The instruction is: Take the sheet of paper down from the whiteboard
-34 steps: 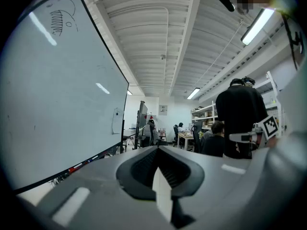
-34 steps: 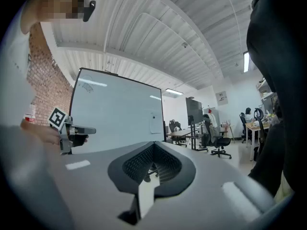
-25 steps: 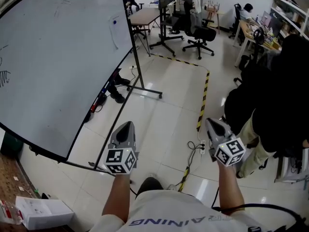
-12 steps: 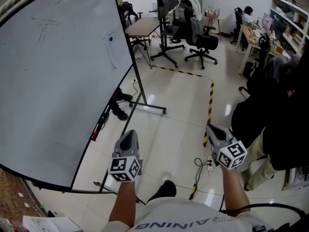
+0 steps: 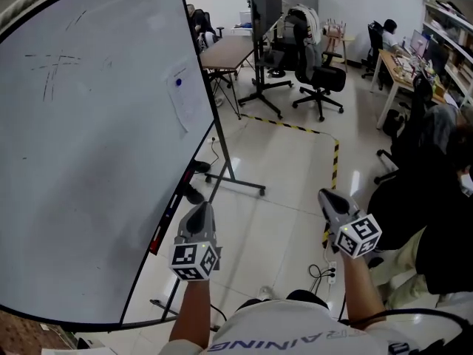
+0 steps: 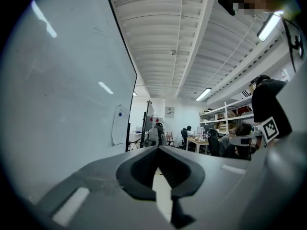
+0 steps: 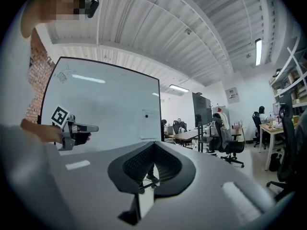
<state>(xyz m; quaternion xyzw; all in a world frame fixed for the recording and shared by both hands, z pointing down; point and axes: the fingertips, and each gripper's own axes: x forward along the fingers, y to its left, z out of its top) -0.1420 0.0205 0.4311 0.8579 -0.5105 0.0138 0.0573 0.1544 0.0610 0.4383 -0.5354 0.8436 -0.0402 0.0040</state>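
Paper sheet (image 5: 185, 98), white and rectangular with faint print too small to read, hangs flat near the right edge of the whiteboard (image 5: 89, 161). A small round blue magnet (image 5: 178, 82) holds it near its top. Below it, the board's dark metal stand (image 5: 240, 183) spreads over the glossy pale floor tiles (image 5: 281, 154). Yellow-and-black tape (image 5: 334, 161) runs across the floor. Further back stand a wooden table (image 5: 229, 50) and a black office chair (image 5: 321, 80), and a person in black (image 5: 425, 213) sits at the right. The left gripper (image 5: 200, 210) and the right gripper (image 5: 327, 195) are both clenched on nothing. They are held low and level, well apart from the sheet, the left one just beside the board's lower edge.
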